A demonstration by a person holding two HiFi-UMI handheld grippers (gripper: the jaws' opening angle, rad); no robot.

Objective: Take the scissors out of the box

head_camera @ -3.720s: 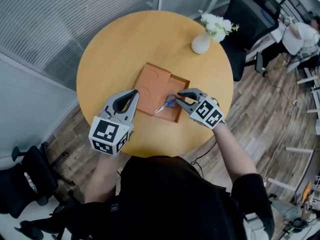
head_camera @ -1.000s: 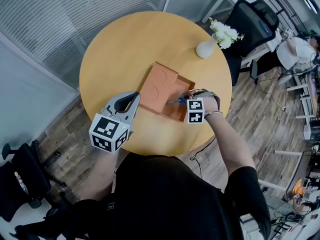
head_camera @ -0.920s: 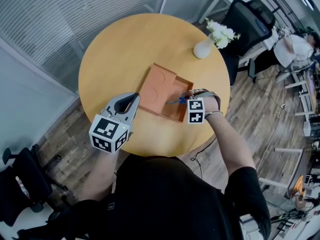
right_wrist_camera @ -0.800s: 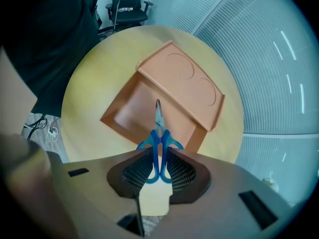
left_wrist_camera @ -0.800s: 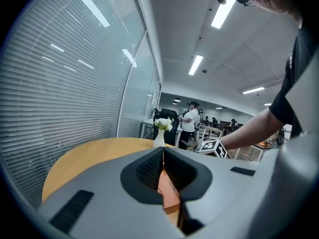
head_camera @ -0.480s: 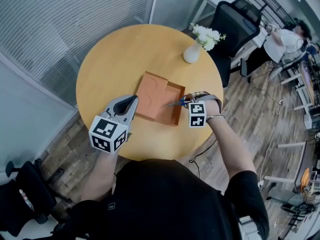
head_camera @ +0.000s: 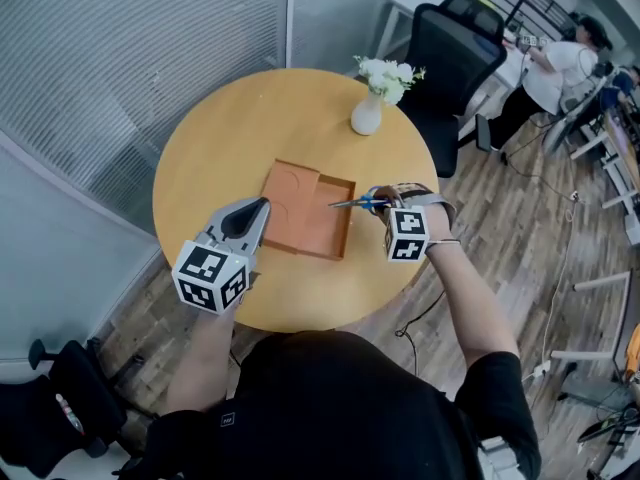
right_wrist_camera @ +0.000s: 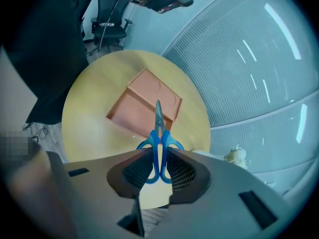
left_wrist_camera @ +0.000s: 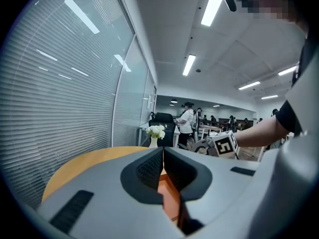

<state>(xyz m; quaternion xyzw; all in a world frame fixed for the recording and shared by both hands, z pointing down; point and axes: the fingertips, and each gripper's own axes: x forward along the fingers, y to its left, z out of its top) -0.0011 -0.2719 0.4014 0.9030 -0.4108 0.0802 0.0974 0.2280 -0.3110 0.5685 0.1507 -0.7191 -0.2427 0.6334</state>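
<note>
Blue-handled scissors (head_camera: pixel 356 204) hang in the air over the right edge of the orange box (head_camera: pixel 300 230), blades pointing left. My right gripper (head_camera: pixel 386 199) is shut on their handles. In the right gripper view the scissors (right_wrist_camera: pixel 159 136) stick out between the pads of the right gripper (right_wrist_camera: pixel 159 156), well above the box (right_wrist_camera: pixel 144 101), whose lid is slid partly aside. My left gripper (head_camera: pixel 262 206) hovers at the box's left front corner, jaws shut and empty. In the left gripper view its jaws (left_wrist_camera: pixel 163 151) meet, with a strip of the orange box (left_wrist_camera: pixel 168 195) showing below.
The box lies on a round wooden table (head_camera: pixel 220 138). A white vase of flowers (head_camera: pixel 368 113) stands at the table's far right. A black office chair (head_camera: pixel 455 38) sits just beyond it, and a person (head_camera: pixel 560 63) stands farther off. Slatted glass walls run along the left.
The right gripper has risen with the scissors, lifting them from inside the box to above its right edge. The left gripper has lifted slightly beside the box.
</note>
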